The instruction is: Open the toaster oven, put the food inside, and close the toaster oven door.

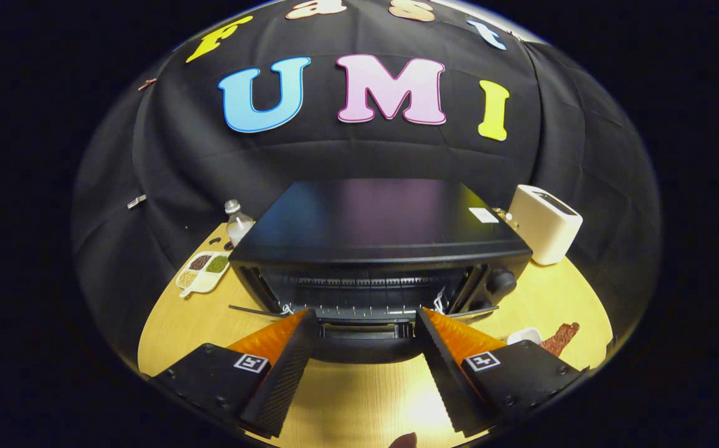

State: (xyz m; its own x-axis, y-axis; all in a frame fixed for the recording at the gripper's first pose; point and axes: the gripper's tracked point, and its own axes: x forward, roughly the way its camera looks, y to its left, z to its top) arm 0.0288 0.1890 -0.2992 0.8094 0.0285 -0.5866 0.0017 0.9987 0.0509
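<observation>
Toaster oven [378, 249] door [365, 339] lies open just ahead of the released, empty claw [365, 320]; next, I judge, fetch the food.

The gripper [365, 323] spreads its 2 fingers wide and covers both ends of the toaster oven's [378, 249] lowered door, while a small white dish [524, 336] peeks half-hidden behind the right finger.

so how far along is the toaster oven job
Done: the toaster oven looks open, its door folded down ahead of the fingers and the rack visible inside. In hand: nothing; the gripper is open, fingers either side of the lowered door. Left: food, possibly the brown piece on the table, goes in, then the door gets closed.
</observation>
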